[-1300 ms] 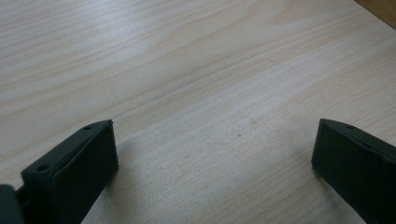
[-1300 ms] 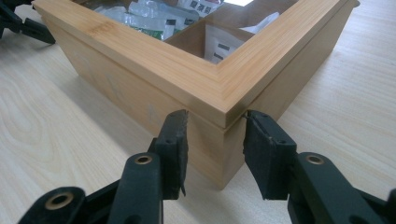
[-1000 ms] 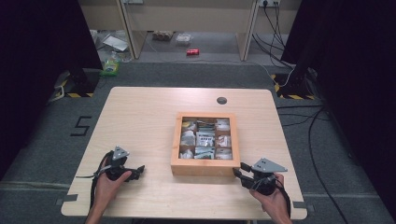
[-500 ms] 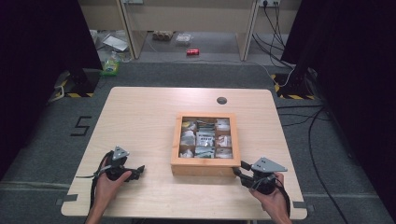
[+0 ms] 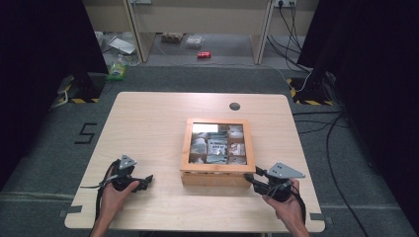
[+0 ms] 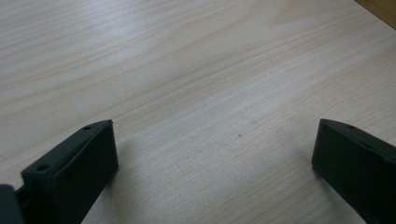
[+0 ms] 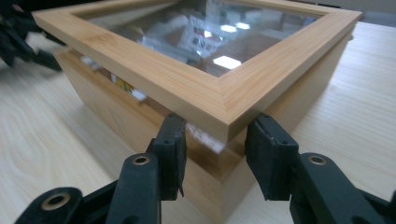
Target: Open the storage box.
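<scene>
A wooden box (image 5: 217, 177) with a glass-paned lid stands in the middle of the table, with small packets inside. My right gripper (image 5: 251, 176) is at its near right corner. In the right gripper view the lid's frame (image 7: 140, 70) sits a little above the box wall, with a gap under it. The right gripper (image 7: 217, 140) has its two pads against the two sides of that lid corner, and the jaws have just been opening slightly with the corner between them. My left gripper (image 5: 146, 179) rests on the table at the near left. Its jaws (image 6: 215, 135) stand wide open over bare wood.
The light wooden table (image 5: 148, 123) has a black grommet (image 5: 234, 106) near its far edge. Cables (image 5: 341, 148) trail on the grey floor to the right, and a red can (image 5: 204, 55) lies beyond the table. Dark screens stand on both sides.
My right gripper has edged up toward the box's near right corner. The left gripper has not moved.
</scene>
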Demonstrator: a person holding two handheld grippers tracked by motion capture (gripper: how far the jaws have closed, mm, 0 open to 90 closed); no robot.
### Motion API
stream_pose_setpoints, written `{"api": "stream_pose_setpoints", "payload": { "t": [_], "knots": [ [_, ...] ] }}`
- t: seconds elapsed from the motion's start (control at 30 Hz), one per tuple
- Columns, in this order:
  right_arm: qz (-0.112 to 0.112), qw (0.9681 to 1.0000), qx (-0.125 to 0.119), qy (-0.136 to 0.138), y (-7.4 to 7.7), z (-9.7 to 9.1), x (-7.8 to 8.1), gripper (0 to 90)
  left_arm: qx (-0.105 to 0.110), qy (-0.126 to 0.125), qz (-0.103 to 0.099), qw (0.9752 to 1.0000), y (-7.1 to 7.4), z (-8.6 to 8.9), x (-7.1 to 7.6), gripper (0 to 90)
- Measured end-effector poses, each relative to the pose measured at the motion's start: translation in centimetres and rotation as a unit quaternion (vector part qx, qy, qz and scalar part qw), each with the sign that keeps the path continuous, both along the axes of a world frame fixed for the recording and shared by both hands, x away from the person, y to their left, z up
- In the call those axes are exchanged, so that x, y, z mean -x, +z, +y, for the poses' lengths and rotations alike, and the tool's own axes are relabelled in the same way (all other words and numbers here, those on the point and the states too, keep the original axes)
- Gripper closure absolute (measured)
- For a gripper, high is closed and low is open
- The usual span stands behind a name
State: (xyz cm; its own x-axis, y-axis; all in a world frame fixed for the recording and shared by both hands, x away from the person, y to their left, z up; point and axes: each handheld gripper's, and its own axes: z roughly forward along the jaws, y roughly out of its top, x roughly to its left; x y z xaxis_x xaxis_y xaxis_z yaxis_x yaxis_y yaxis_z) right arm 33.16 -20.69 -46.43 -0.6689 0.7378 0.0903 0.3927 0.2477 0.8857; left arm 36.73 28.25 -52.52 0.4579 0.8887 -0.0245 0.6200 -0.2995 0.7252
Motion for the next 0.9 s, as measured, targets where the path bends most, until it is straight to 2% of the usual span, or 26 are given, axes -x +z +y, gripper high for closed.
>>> {"api": "stream_pose_setpoints", "payload": {
  "t": [0.2, 0.23, 0.27, 0.43, 0.9],
  "knots": [
    [-0.008, 0.9999, -0.01, -0.005, 1.0, 0.7, -1.4, 56.0, 0.0, 0.0, 0.0, 1.0, 0.0, 0.0, 0.0, 0.0],
    [-0.009, 0.9998, -0.016, -0.006, 1.3, 0.7, -1.6, 55.6, 0.0, 0.0, 0.0, 1.0, 0.0, 0.0, 0.0, 0.0],
    [-0.01, 0.9994, -0.034, -0.007, 1.8, 0.6, -1.9, 55.6, 0.0, 0.0, 0.0, 1.0, 0.0, 0.0, 0.0, 0.0],
    [-0.013, 0.9988, -0.046, -0.014, 2.5, 0.5, -3.1, 56.4, 0.0, -0.001, 0.0, 1.0, 0.0, 0.0, 0.0, 0.0],
    [-0.026, 0.9983, -0.05, -0.014, 3.4, 0.6, -4.5, 56.9, 0.0, 0.0, 0.0, 1.0, 0.0, 0.0, 0.0, 0.0]
  ]
}}
